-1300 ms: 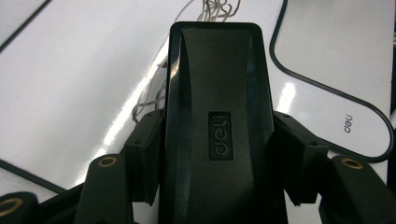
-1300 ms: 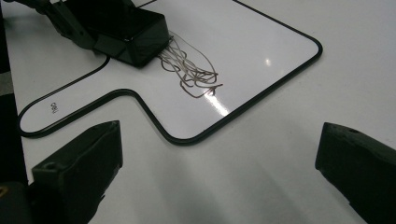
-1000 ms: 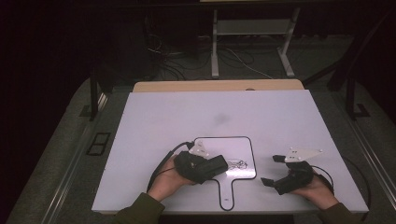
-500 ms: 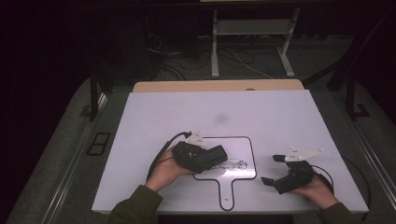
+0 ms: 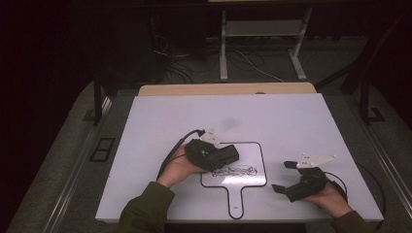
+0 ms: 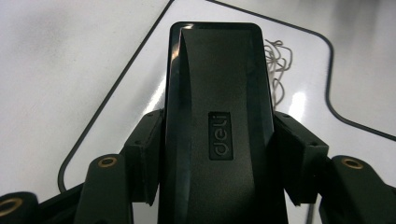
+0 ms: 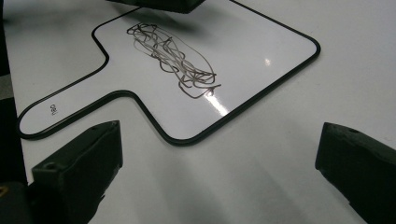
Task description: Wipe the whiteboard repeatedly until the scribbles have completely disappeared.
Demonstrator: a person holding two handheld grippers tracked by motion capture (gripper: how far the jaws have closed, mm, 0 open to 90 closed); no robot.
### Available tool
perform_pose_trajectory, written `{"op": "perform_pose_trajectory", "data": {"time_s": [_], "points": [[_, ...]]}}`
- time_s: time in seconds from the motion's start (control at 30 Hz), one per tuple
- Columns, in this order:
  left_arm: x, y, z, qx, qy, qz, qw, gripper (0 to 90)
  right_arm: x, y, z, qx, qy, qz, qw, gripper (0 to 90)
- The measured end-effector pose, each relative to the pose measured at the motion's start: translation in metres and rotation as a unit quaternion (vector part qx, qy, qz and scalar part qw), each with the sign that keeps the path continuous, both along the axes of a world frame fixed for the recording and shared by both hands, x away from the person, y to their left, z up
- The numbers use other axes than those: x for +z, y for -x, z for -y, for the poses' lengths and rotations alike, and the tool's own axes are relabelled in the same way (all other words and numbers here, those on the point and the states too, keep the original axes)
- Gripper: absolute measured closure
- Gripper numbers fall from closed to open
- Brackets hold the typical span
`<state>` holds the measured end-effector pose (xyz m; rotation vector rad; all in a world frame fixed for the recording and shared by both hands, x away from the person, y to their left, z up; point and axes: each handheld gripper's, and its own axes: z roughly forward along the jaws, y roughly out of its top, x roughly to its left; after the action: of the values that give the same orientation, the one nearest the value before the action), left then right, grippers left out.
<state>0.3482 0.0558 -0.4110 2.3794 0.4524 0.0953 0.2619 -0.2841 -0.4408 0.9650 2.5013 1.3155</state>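
A small paddle-shaped whiteboard with a black rim lies on the white table, its handle toward the person. A dark scribble crosses its near half. My left gripper is shut on a black eraser, held over the board's left part, just beyond the scribble. The left gripper view looks along the eraser clamped between both jaws, with the scribble to its right. My right gripper rests open at the table's near right, with nothing between its jaws. Its own view faces the board and scribble.
The white tabletop stretches bare behind and beside the board. A wooden strip runs along its far edge. Beyond it, metal stand legs and cables lie on the dark floor. A black cable trails from the left gripper.
My left gripper has carried the eraser away from the person and a little to the right, over the board. The right gripper has stayed where it was.
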Motion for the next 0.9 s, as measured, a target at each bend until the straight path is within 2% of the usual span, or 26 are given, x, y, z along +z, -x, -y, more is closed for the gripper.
{"op": "perform_pose_trajectory", "data": {"time_s": [0.27, 0.4, 0.73, 0.77, 0.83, 0.9], "points": [[-0.01, -0.006, 0.005, 0.003, -0.026, 0.008, 0.9996, 39.2, 0.0, 0.0, 0.0, 0.002, 0.001, -0.001, 1.0, 0.0], [-0.012, -0.004, 0.006, 0.002, -0.025, 0.008, 0.9997, 39.3, -0.001, 0.0, -0.001, 0.004, 0.001, -0.001, 1.0, 0.0], [-0.017, -0.004, 0.006, 0.004, -0.043, 0.013, 0.999, 39.4, -0.001, 0.0, -0.001, 0.004, 0.002, -0.001, 1.0, 0.0], [-0.018, -0.003, 0.007, 0.01, -0.037, 0.011, 0.9992, 39.4, -0.001, 0.0, -0.001, 0.004, 0.002, -0.001, 1.0, 0.0], [-0.019, -0.004, 0.006, 0.006, -0.046, 0.012, 0.9988, 39.4, -0.001, 0.0, -0.001, 0.004, 0.001, 0.0, 1.0, 0.0], [-0.02, -0.004, 0.006, 0.005, -0.043, 0.01, 0.999, 39.4, -0.001, 0.0, -0.001, 0.004, 0.001, 0.0, 1.0, 0.0]]}}
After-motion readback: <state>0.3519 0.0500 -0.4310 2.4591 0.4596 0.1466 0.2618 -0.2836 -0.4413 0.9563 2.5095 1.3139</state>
